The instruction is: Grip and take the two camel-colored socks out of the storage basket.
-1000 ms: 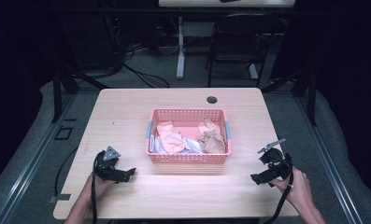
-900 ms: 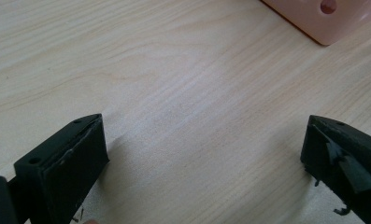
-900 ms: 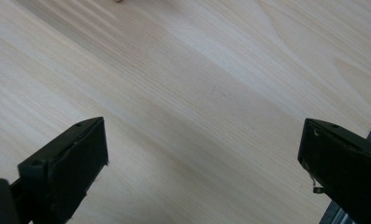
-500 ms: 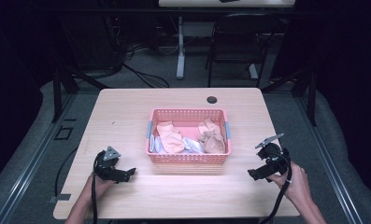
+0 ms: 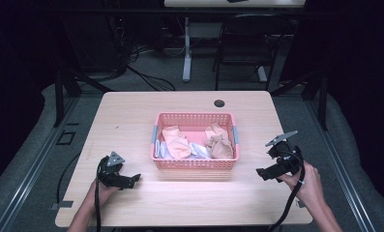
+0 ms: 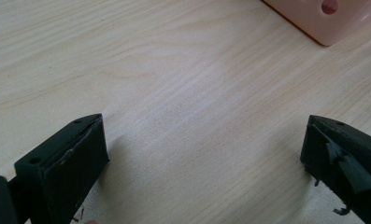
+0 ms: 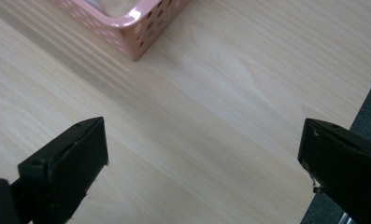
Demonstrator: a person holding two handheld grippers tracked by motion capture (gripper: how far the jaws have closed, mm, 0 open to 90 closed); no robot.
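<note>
A pink perforated basket (image 5: 195,164) stands in the middle of the wooden table (image 5: 131,125), holding several crumpled cloths (image 5: 176,142) in peach, white and tan. My left gripper (image 5: 135,179) rests low on the table left of the basket's front, jaws wide open over bare wood (image 6: 202,154); a basket corner (image 6: 330,21) shows at the top right of its view. My right gripper (image 5: 260,173) is held above the table to the basket's right, open and empty (image 7: 202,158), with the basket corner (image 7: 136,28) ahead of it.
A round black cable hole (image 5: 219,103) sits near the table's far edge. Beyond the table are desk legs, a chair (image 5: 247,43) and cables on the grey floor. The table's right edge (image 7: 365,93) lies close to my right gripper.
My right gripper has lifted a little and shifted slightly toward the far side. The left gripper has stayed put.
</note>
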